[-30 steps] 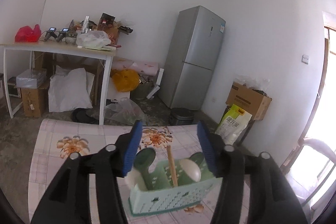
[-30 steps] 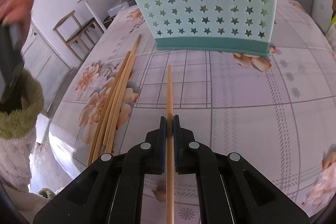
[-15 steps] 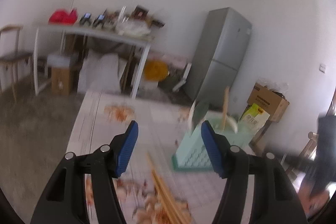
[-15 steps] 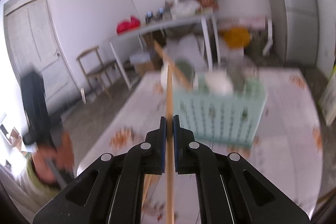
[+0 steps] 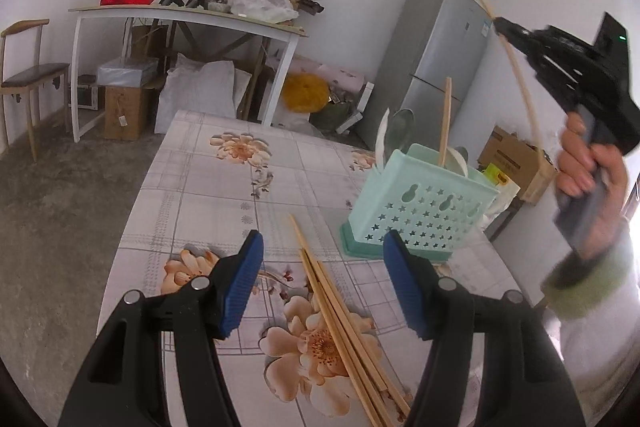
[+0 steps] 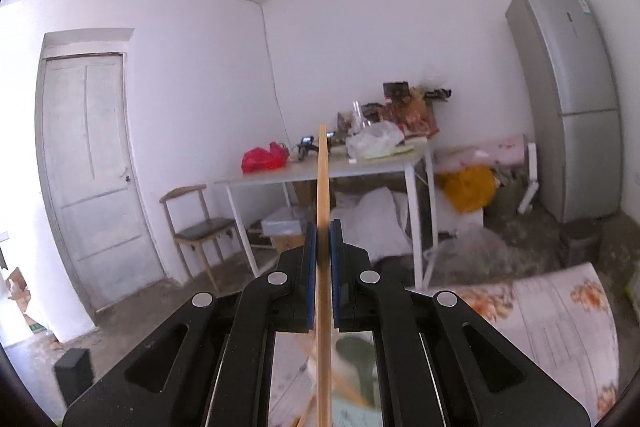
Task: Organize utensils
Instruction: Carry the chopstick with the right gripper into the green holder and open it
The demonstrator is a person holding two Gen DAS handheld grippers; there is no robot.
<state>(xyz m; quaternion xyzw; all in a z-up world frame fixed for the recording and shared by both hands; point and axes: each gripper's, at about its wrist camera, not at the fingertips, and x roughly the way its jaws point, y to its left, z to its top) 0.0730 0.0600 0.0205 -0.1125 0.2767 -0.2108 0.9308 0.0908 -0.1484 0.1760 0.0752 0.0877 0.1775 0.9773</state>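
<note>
Compared with one second earlier, the left wrist view no longer looks straight at the basket: the table, covered in a floral checked cloth, now fills the lower field, and the mint-green utensil basket stands to the right of centre rather than between the fingers. The right wrist view, which earlier faced the tabletop and the basket wall, now faces the room: a white door, a grey refrigerator and a cluttered white side table.

The basket, perforated with stars, stands upright on the table and holds one upright chopstick and spoons. A bundle of loose chopsticks lies on the cloth, just ahead of and between the left fingers.

The left gripper has its blue pads well apart with nothing clamped between them; they stand wider than a second ago.

The right gripper is closed tight on a single chopstick, as before. In the left view this gripper appears raised at upper right, in the person's hand, above and beyond the basket.

Labels on the refrigerator door and writing on a yellow-green bag behind the basket are too small to read.
</note>
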